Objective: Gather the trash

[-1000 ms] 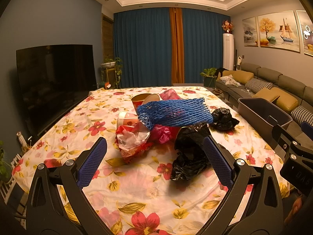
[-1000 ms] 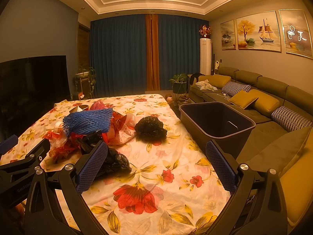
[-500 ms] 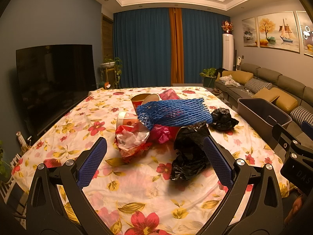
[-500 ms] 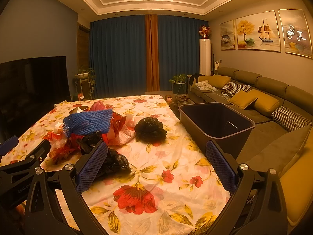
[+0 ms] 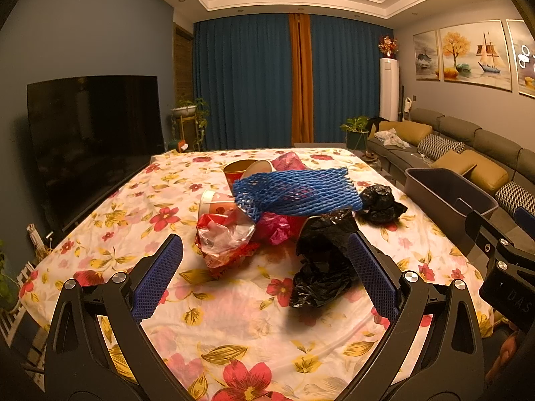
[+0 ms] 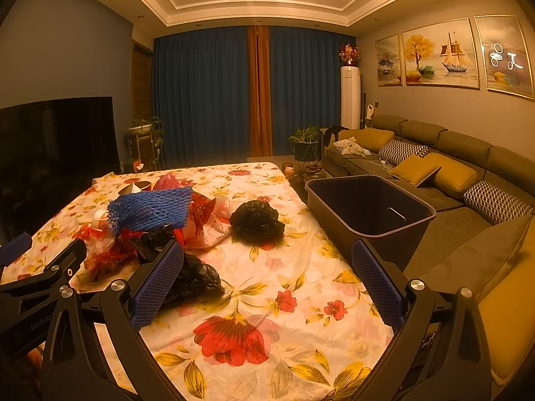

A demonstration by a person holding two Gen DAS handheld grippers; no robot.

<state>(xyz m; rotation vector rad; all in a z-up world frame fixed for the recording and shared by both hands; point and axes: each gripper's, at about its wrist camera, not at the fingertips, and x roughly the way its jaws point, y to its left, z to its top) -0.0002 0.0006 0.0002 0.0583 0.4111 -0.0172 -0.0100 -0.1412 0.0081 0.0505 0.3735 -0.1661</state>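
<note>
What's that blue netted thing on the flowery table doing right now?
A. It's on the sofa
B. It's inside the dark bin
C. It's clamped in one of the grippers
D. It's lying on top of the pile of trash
D: the blue foam net lies across the top of the cups and bags heaped on the table, while both grippers are open and empty and the bin holds none of the trash.

Blue foam net atop heaped wrappers, black bags beside, empty bin at table edge
</note>
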